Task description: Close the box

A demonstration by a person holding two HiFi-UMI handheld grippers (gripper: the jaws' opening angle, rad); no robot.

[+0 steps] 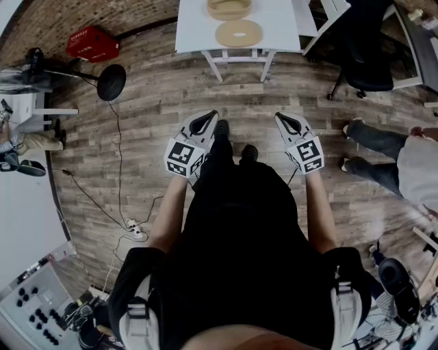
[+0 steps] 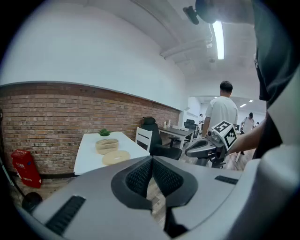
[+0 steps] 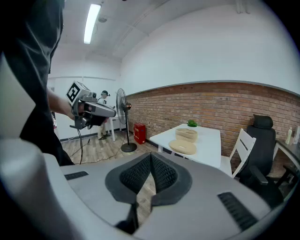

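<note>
A person stands well back from a white table (image 1: 195, 27), holding the left gripper (image 1: 205, 123) and right gripper (image 1: 287, 124) out in front, angled slightly down. Both have their jaws pressed together and empty, probably because the work has not begun. On the table sits a round tan box (image 1: 229, 7), open, with its flat round lid (image 1: 239, 32) lying just beside it

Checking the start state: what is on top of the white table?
On the white table: a round tan box, its flat lid lying beside it, and a small green plant. The box's inside cannot be made out.
</note>
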